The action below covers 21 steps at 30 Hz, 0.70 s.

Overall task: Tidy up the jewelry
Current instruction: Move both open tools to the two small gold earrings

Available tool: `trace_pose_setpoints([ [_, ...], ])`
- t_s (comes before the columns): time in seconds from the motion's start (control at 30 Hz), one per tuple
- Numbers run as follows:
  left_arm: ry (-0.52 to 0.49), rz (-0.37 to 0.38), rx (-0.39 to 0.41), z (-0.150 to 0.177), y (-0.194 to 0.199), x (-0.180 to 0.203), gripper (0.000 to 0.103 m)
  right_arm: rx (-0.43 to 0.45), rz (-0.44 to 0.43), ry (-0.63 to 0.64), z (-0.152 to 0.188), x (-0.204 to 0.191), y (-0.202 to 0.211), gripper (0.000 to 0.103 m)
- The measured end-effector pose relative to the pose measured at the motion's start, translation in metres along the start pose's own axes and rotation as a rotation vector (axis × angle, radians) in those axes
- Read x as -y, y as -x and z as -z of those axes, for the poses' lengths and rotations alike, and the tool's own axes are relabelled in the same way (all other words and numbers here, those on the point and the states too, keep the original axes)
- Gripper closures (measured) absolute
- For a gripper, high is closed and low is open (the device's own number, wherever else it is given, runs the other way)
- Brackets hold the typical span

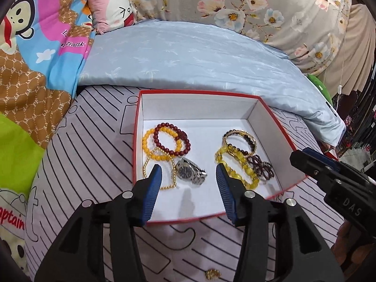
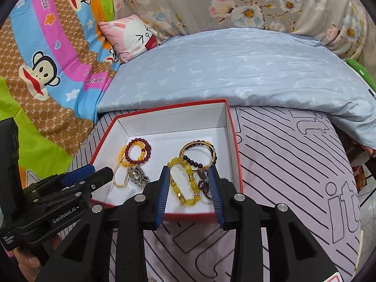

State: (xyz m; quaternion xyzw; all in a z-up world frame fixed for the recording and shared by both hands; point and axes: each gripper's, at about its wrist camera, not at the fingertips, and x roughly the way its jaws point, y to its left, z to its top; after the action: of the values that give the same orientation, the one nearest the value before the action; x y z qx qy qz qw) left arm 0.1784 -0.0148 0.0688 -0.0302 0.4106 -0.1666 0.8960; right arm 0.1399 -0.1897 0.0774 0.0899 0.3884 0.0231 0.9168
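Note:
A red box [image 1: 199, 92] with a white inside lies on the bed. On its left are a dark red bead bracelet [image 1: 167, 124], a yellow bead bracelet [image 1: 145, 141], a gold chain [image 1: 172, 176] and a silver watch [image 1: 188, 172]. On its right are a chunky yellow bracelet [image 1: 249, 178], a gold bangle [image 1: 239, 132] and a dark purple bracelet [image 1: 263, 166]. My left gripper [image 1: 188, 166] hangs open over the watch, holding nothing. My right gripper [image 2: 188, 168] is open over the chunky yellow bracelet [image 2: 176, 189], with a finger on either side of it in the view and no grip.
The box rests on a pale striped bedspread [image 2: 282, 164]. A light blue quilt [image 1: 188, 58] lies behind it and a cartoon monkey quilt [image 1: 35, 58] to the left. A small gold piece [image 1: 212, 274] lies on the bedspread in front of the box.

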Motion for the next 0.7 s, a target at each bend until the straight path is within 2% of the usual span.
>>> trace_pose_setpoints([
  [0.43, -0.003, -0.007, -0.021, 0.036, 0.029, 0.008, 0.056, -0.037, -0.013, 0.004, 0.043, -0.009, 0.031, 0.069],
  [0.7, -0.006, -0.045, -0.042, 0.061, 0.037, 0.004, 0.056, -0.073, -0.005, 0.034, 0.075, -0.014, 0.041, 0.069],
])
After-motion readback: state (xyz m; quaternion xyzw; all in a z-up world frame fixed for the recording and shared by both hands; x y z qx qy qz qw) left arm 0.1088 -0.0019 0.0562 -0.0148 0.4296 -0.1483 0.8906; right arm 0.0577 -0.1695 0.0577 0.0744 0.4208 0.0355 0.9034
